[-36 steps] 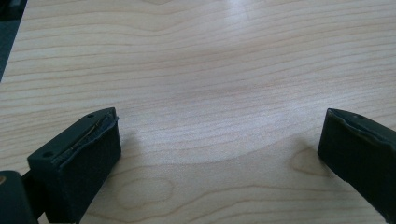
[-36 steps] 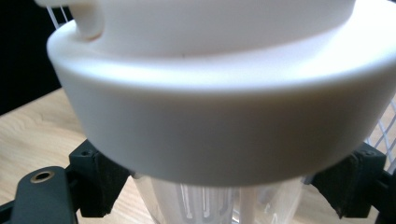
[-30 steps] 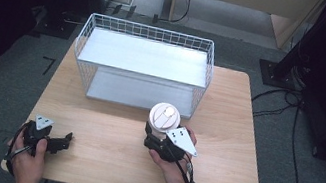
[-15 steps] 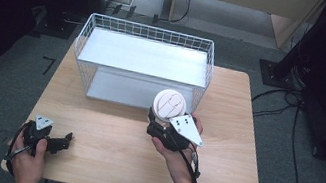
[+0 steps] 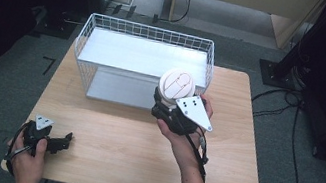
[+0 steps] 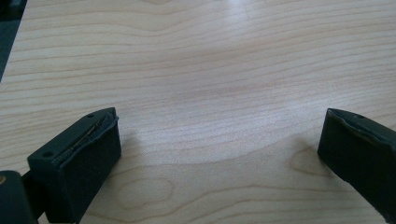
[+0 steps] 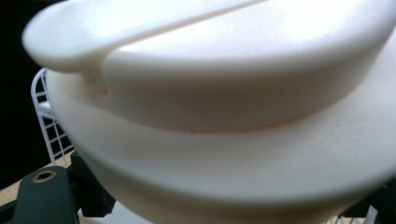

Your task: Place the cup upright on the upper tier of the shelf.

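- Right gripper (image 5: 168, 106): raised above the desk (image 5: 141, 143) beside the front right corner of the wire basket (image 5: 143, 62), forearm reaching in from the near edge; jaws pinched on a white lidded container (image 5: 177, 86).
- Left gripper (image 5: 63, 141): resting at the desk's near left corner, pointing right, jaws spread wide with bare wood between them.
- No legible writing on the container.

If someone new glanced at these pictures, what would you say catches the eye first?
The round white lidded container stands out, held up in the right tongs at the front edge of the white wire basket at the table's far side. Next, the left tongs rest open on the bare wooden table near its front left corner.
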Action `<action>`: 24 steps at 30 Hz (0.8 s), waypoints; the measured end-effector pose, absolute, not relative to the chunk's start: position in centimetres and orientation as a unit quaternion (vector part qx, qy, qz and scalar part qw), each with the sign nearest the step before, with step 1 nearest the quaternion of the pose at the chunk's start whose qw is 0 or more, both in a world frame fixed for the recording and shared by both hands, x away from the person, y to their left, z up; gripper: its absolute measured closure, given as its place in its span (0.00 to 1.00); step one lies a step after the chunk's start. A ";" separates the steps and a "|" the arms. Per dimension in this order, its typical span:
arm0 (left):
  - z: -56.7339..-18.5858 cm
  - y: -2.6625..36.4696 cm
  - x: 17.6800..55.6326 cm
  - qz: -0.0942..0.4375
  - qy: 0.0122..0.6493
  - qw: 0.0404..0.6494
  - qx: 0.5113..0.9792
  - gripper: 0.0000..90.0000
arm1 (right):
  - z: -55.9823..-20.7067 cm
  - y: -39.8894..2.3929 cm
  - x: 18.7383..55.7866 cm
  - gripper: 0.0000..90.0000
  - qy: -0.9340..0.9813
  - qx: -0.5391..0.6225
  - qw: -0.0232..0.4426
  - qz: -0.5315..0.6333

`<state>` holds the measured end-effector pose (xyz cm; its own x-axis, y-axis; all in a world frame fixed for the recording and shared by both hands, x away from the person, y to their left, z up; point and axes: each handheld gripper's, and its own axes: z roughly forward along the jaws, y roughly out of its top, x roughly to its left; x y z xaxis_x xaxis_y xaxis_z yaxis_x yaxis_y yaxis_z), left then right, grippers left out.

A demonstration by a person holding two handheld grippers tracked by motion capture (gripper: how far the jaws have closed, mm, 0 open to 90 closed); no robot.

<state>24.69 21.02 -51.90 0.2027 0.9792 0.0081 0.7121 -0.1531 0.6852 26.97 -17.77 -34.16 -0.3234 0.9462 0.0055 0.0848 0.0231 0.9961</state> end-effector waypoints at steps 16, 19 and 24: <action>-51.9 21.0 24.7 0.236 0.586 0.283 0.722 0.00 | -29.5 -18.0 28.7 0.17 0.589 0.425 0.404 0.557; -51.9 21.0 24.7 0.236 0.586 0.284 0.722 0.00 | -28.6 -17.7 29.7 0.17 0.589 0.424 0.406 0.555; -51.9 21.0 24.7 0.235 0.586 0.283 0.722 0.00 | -27.8 -17.5 31.2 0.17 0.586 0.428 0.411 0.551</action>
<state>24.69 21.02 -51.88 0.2033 0.9791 0.0078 0.7131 -0.1535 0.6840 31.19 -17.47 -27.81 -0.2960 0.9551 -0.0095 0.0492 0.0252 0.9985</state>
